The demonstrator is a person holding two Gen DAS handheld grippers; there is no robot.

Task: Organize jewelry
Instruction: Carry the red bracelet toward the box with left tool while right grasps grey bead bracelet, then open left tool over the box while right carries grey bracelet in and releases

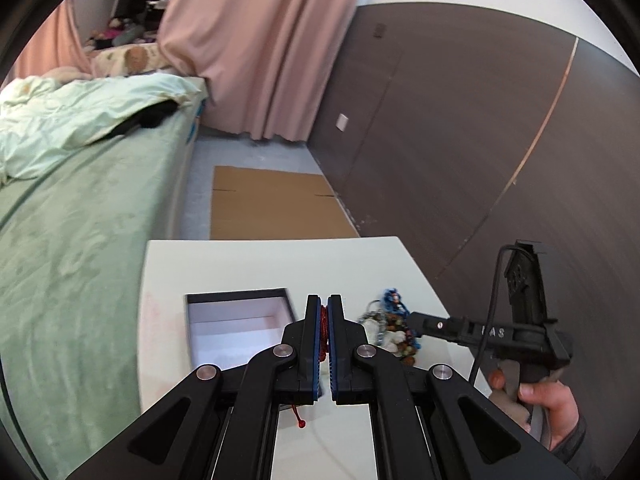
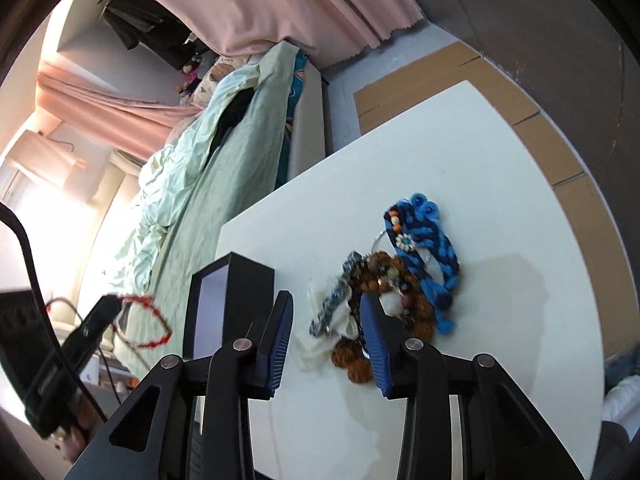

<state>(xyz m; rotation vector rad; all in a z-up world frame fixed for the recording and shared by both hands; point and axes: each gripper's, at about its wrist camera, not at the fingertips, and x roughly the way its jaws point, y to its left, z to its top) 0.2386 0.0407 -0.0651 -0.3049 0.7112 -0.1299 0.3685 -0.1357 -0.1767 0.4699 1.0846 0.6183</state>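
My left gripper [image 1: 324, 307] is shut on a red beaded bracelet [image 1: 323, 330], held above the white table [image 1: 248, 264] just right of an open black box with a white inside [image 1: 236, 328]. The bracelet hangs from it in the right wrist view [image 2: 154, 322], left of the box [image 2: 224, 304]. A pile of jewelry [image 2: 392, 280], with blue braided, brown beaded and grey pieces, lies on the table; it also shows in the left wrist view [image 1: 390, 328]. My right gripper [image 2: 326, 320] is open, its fingers either side of the pile's near end.
A bed with green bedding [image 1: 80, 208] runs along the table's left side. Flat cardboard [image 1: 276, 204] lies on the floor beyond the table. A dark wall panel [image 1: 460, 140] stands to the right. Pink curtains [image 1: 256, 48] hang at the back.
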